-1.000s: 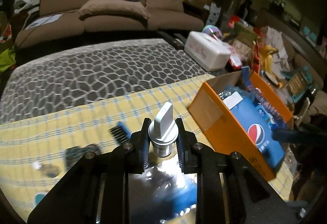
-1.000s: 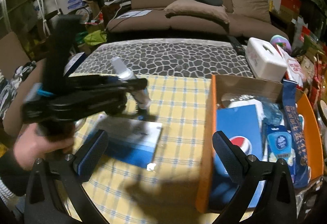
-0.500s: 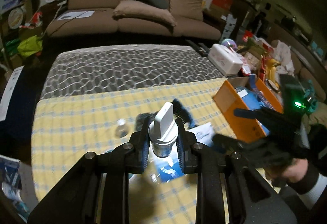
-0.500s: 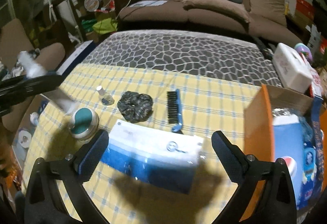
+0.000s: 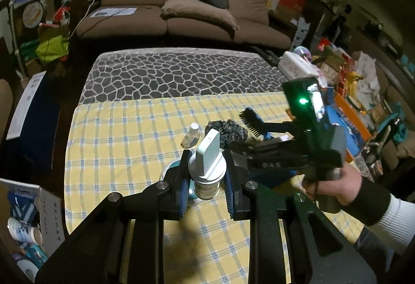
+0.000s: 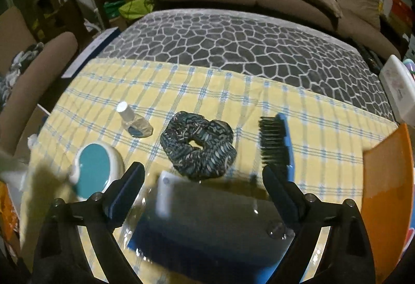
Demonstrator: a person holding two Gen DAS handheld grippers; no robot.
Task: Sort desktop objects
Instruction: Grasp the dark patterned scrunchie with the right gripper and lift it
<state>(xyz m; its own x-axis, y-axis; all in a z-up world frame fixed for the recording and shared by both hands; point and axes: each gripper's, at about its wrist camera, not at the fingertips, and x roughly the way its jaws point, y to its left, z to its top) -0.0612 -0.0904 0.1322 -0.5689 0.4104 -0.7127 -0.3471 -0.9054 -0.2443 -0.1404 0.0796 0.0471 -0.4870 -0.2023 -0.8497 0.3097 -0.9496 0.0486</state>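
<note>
My left gripper (image 5: 207, 189) pinches a bottle (image 5: 207, 180) by the neck under its white cap, held above the cloth (image 5: 116, 133). My right gripper (image 6: 202, 188) is spread wide; its jaws have just been closing a little, and they straddle the blue pack (image 6: 207, 229) without pressing it yet. To take it well I judge: centre the pack between the pads, go low enough to catch its sides, not the slippery wrap, then squeeze evenly. Scrunchie (image 6: 198, 145), brush (image 6: 276, 140), small vial (image 6: 133, 123) and teal-lidded tub (image 6: 97, 170) lie beyond, untouched; orange box (image 6: 386, 180) at right. No writing on the pack is readable here.
</note>
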